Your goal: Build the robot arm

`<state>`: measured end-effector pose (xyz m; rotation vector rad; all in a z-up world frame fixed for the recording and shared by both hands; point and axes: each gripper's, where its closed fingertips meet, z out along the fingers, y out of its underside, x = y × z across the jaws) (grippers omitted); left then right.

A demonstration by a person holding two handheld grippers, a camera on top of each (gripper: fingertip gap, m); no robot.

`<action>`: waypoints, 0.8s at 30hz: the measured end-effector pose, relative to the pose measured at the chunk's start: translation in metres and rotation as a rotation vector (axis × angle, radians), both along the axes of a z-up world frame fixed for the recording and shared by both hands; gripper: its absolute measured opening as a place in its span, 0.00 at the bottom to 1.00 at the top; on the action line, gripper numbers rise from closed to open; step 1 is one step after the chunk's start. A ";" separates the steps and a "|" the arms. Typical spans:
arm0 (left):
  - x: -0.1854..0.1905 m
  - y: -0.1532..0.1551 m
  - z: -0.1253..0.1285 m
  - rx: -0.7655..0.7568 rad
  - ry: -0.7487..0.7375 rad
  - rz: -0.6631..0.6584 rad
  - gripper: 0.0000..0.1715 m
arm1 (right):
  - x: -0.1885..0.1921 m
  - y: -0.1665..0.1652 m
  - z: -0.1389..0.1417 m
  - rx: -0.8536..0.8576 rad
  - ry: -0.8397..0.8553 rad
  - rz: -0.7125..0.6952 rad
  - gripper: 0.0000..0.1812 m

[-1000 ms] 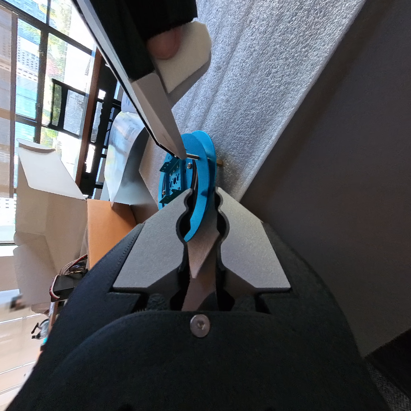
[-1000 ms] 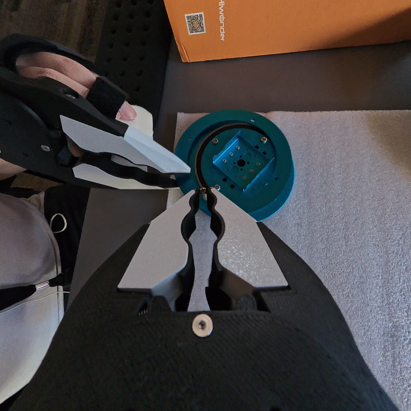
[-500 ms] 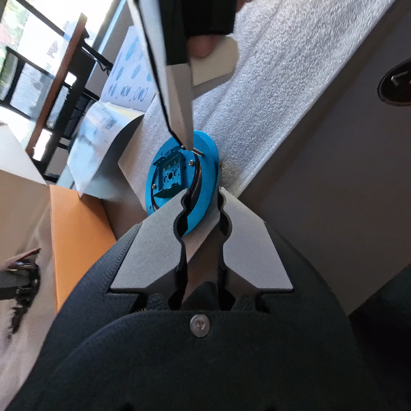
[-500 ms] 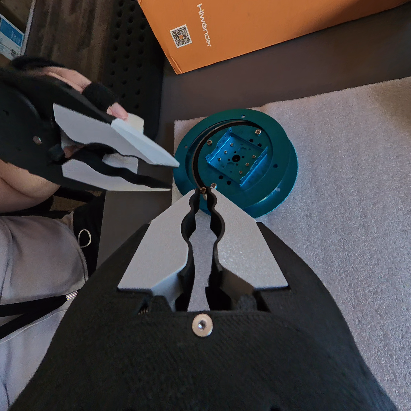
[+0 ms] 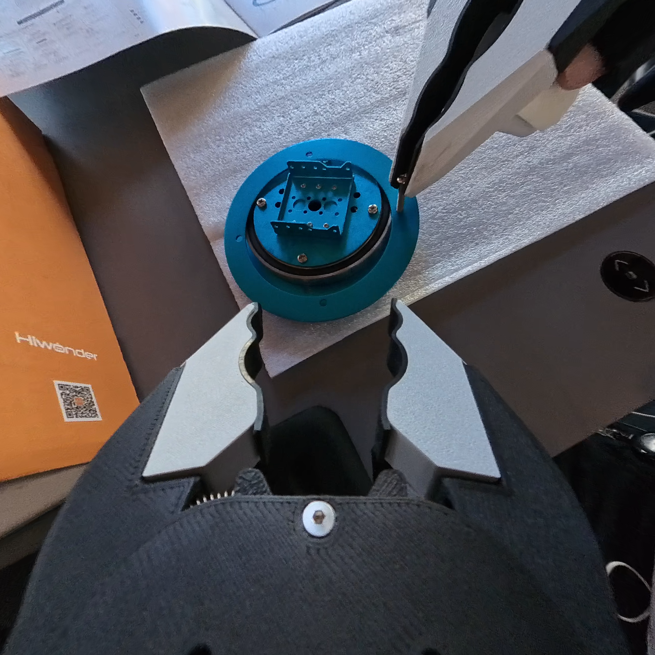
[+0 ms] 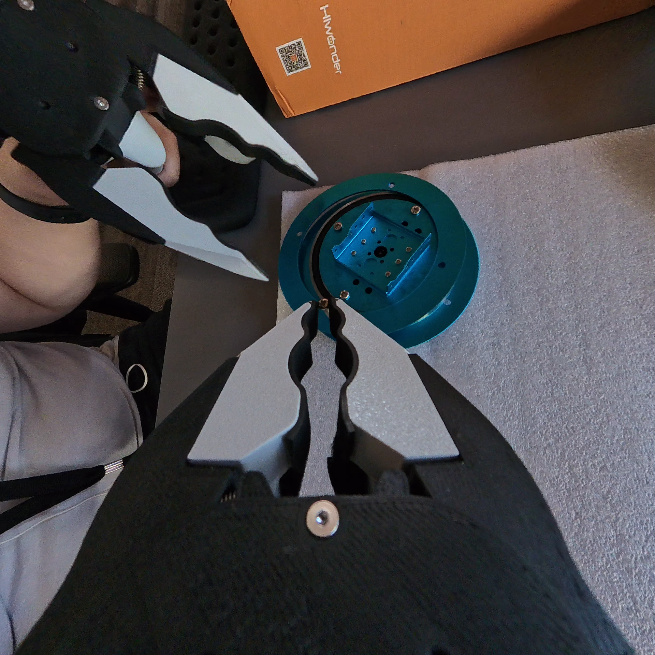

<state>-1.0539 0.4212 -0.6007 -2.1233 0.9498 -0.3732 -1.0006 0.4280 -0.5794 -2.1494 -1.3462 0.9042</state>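
Note:
A blue round metal assembly with a square bracket at its centre lies on a white foam sheet. My left gripper is open and empty, its fingertips just short of the disc's near rim. My right gripper is shut on a small screw. In the left wrist view the right gripper holds the screw upright with its tip on the disc's outer ring. The disc and the open left gripper beside its left edge show in the right wrist view.
An orange cardboard box lies left of the foam; it shows at the top of the right wrist view. An open booklet lies beyond the foam. A black round insert sits in the grey tabletop. A person's arm and lap are at left. The gap from one gripper's tips to the other's is roughly 7 centimeters.
My left gripper let go of the disc's rim, opened wide, drew back and turned level. My right gripper stays shut on the screw at the disc's ring.

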 end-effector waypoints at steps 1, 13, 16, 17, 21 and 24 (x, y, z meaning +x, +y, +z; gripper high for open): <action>0.000 0.001 -0.002 -0.005 0.011 0.002 0.42 | 0.000 0.000 0.000 -0.002 0.001 -0.002 0.03; 0.001 0.004 -0.009 -0.057 0.008 0.018 0.39 | 0.001 0.003 -0.001 -0.010 -0.003 -0.042 0.03; 0.001 0.005 -0.006 -0.050 -0.011 0.020 0.39 | 0.001 0.003 -0.001 -0.017 -0.015 -0.053 0.03; 0.001 0.005 -0.005 -0.048 -0.017 0.020 0.39 | 0.001 0.003 -0.001 -0.016 -0.021 -0.052 0.03; 0.001 0.007 0.000 -0.034 -0.049 0.030 0.37 | 0.000 0.003 -0.002 0.002 -0.064 -0.044 0.03; 0.002 0.006 0.000 -0.035 -0.049 0.021 0.37 | -0.001 -0.001 -0.002 0.034 -0.096 -0.007 0.03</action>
